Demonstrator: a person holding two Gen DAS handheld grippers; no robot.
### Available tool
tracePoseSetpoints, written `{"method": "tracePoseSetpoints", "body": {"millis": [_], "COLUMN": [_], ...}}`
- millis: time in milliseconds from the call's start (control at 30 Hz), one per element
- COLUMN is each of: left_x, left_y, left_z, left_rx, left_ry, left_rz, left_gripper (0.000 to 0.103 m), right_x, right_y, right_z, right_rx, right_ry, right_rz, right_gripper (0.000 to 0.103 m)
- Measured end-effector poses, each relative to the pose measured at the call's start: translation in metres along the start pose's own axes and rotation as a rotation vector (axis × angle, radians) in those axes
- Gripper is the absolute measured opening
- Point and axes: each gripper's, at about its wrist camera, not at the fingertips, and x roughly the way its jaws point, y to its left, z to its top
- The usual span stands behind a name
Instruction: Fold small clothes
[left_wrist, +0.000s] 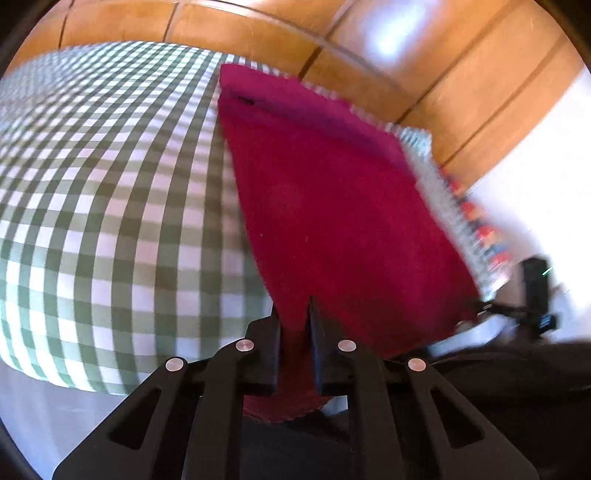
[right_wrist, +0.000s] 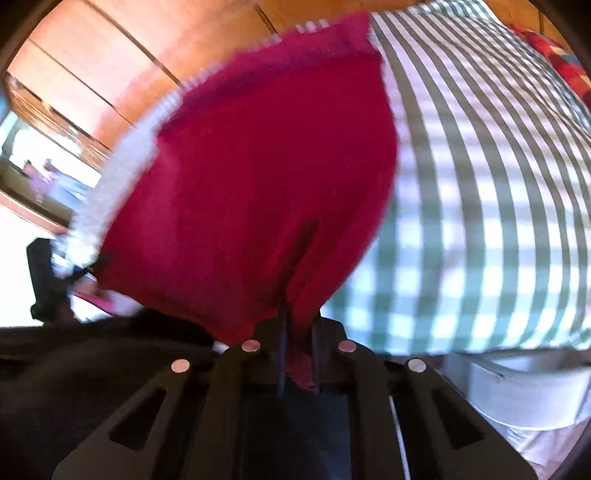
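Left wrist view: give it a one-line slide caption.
Left gripper pinches the magenta cloth edge over the green checked tablecloth.

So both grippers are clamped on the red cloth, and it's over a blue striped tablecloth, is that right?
Not quite. The tablecloth is green and white checked, not blue striped; the left wrist view shows the checks plainly. The rest holds: the left gripper and right gripper are each shut on the red cloth.

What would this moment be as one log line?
left gripper: shut on red cloth | right gripper: shut on red cloth | over checkered tablecloth
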Motion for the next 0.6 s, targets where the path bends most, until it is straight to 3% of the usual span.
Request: {"method": "tracePoseSetpoints", "body": {"millis": [200, 300, 433, 467, 500, 567, 600], "left_x": [-0.022, -0.013, 0.016, 0.024, 0.034, 0.042, 0.040], "left_y": [-0.011, -0.014, -0.001, 0.004, 0.009, 0.016, 0.025], "left_z": [0.052, 0.087, 0.144, 0.156, 0.172, 0.189, 0.194], "left_rx": [-0.052, -0.062, -0.119, -0.158, -0.190, -0.216, -0.259], "left_ry": [-0.136, -0.172, -0.190, -0.201, -0.192, -0.189, -0.212], "left_rz": [-0.166, -0.184, -0.108, -0.073, -0.057, -0.020, 0.026], "left_gripper": [0.010, 0.010, 0.011, 0.011, 0.019, 0.039, 0.056], "right_x": [-0.018, -0.012, 0.005, 0.010, 0.014, 0.015, 0.013], "right_y": [-0.005, -0.017, -0.033, -0.035, -0.041, -0.048, -0.051], "right_z": [0.056, 0.089, 0.131, 0.141, 0.152, 0.163, 0.168], "right_rx": [0.064, 0.094, 0.122, 0.128, 0.142, 0.175, 0.187], "right_ry": [-0.146, -0.179, -0.192, -0.194, -0.197, -0.217, -0.243], "right_rz": [0.092, 0.075, 0.012, 0.003, -0.001, -0.011, -0.013], "right_gripper": [0.009, 0.009, 0.010, 0.014, 0.016, 0.063, 0.069]}}
